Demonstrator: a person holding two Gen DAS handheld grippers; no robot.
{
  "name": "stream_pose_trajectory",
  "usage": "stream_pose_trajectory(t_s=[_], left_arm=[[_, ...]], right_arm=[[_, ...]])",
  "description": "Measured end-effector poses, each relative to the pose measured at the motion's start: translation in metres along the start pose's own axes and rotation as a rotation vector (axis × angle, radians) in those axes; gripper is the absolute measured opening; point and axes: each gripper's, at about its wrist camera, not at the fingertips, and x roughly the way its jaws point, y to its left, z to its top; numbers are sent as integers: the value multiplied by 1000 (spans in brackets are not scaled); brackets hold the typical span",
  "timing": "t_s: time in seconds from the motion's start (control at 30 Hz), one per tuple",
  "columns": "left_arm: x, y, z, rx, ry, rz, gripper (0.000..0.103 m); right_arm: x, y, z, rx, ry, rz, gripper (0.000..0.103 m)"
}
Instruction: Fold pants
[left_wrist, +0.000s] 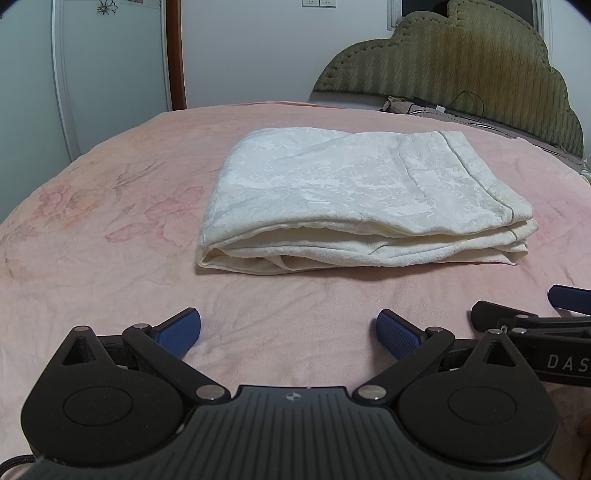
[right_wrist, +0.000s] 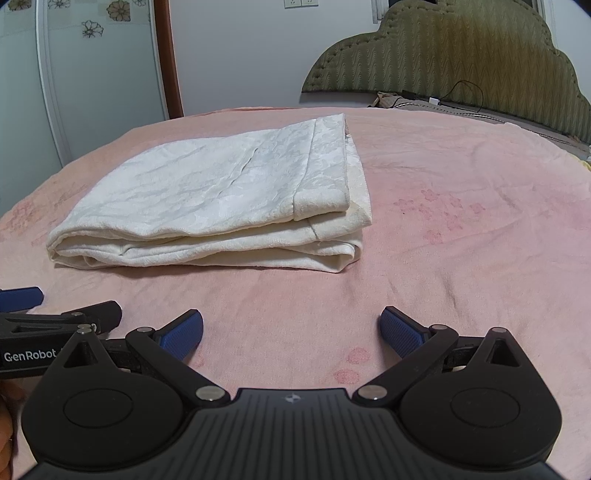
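Left claw (left_wrist: 289, 332), spread and empty, low over the bed (left_wrist: 110, 229); pants (left_wrist: 354, 199) lie folded ahead of it, slightly right, apart from both claws. Soft, light, limp cloth in stacked layers, likely to slip apart: best pinched through all layers at the near folded edge. Right claw (right_wrist: 291, 332), likewise spread and empty. Headboard (right_wrist: 461, 51) and cable (right_wrist: 465, 92) lie far beyond; nothing obstructs.

Cream-white pants (left_wrist: 354, 199) lie folded flat in layers on pink bedspread (left_wrist: 110, 229)
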Motion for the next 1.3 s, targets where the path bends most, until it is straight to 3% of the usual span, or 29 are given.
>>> stream_pose_trajectory(t_s=[1.3], left_arm=[[-1, 0, -1, -3, 1, 6, 103]], right_arm=[[0, 2, 0, -10, 5, -7, 103]])
